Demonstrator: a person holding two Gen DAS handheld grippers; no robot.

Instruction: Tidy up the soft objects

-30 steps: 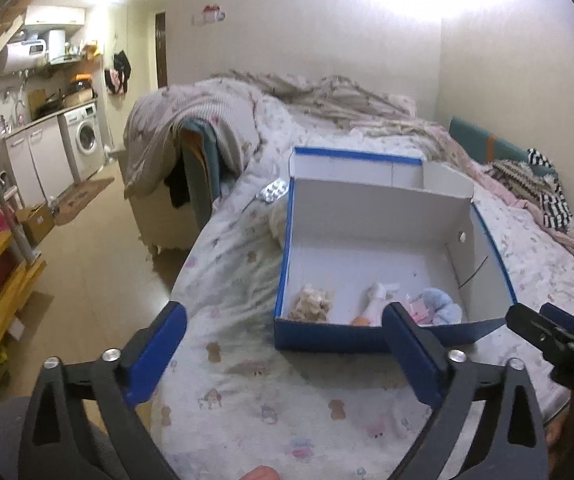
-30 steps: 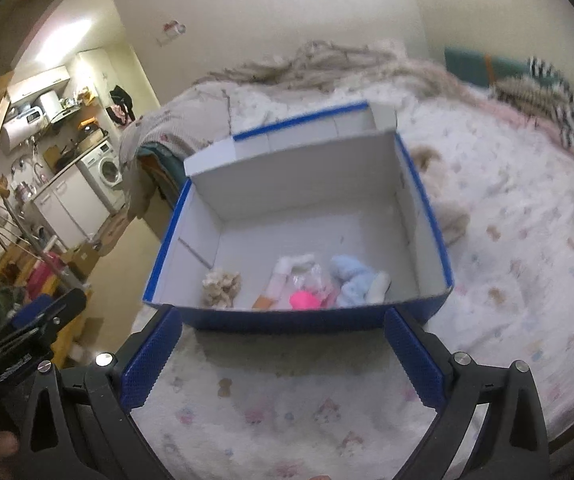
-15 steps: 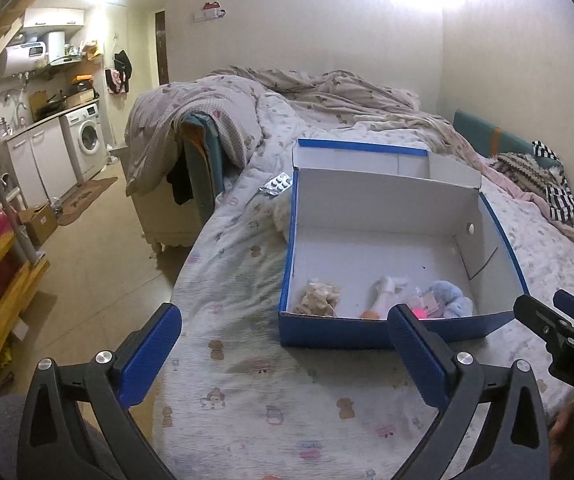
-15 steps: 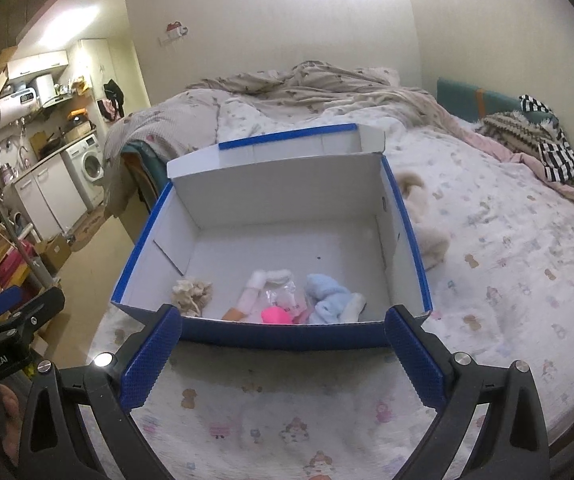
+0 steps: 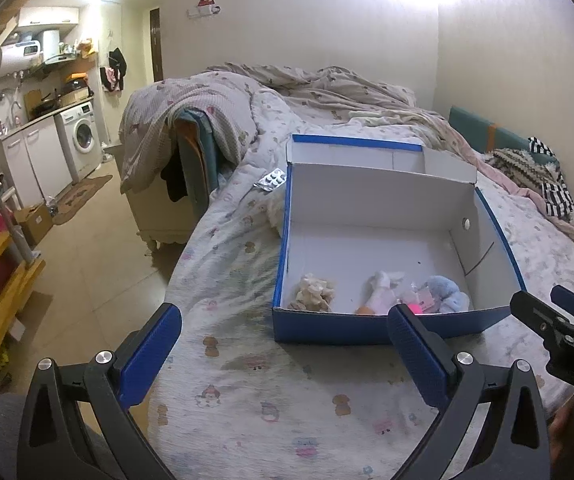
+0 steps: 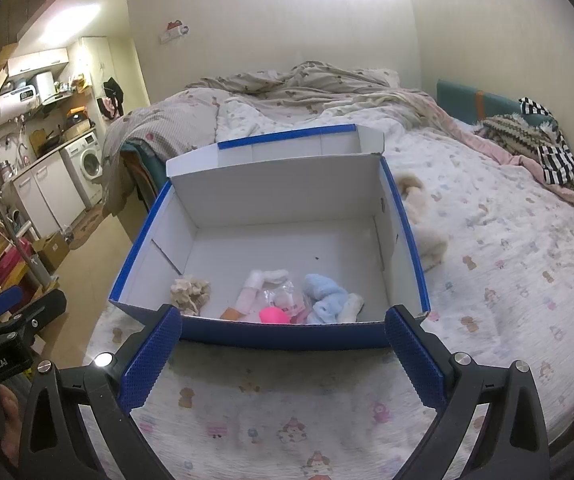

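Observation:
A blue cardboard box (image 5: 367, 330) (image 6: 287, 338) with a white inside lies open on the bed. Along its near wall lie a beige scrunchie (image 5: 313, 292) (image 6: 190, 292), a white and pink sock (image 5: 381, 290) (image 6: 253, 288), a clear packet (image 6: 285, 300), a pink ball (image 6: 274, 315) and a light blue soft toy (image 5: 445, 294) (image 6: 327, 298). A cream plush toy (image 6: 423, 220) lies on the sheet right of the box. My left gripper (image 5: 283, 344) and right gripper (image 6: 283, 346) both hover open and empty just short of the box's near wall.
The bed's patterned sheet (image 5: 279, 412) spreads under both grippers, with a rumpled duvet (image 5: 307, 84) at the far end. A pill blister pack (image 5: 271, 179) lies left of the box. Striped clothes (image 6: 547, 152) sit at the right. Left of the bed is open floor (image 5: 87, 272) and a washing machine (image 5: 81, 140).
Both grippers have drawn back and risen slightly, so the box looks a little farther and more of the room shows. Both stay open; the items in the box have not moved.

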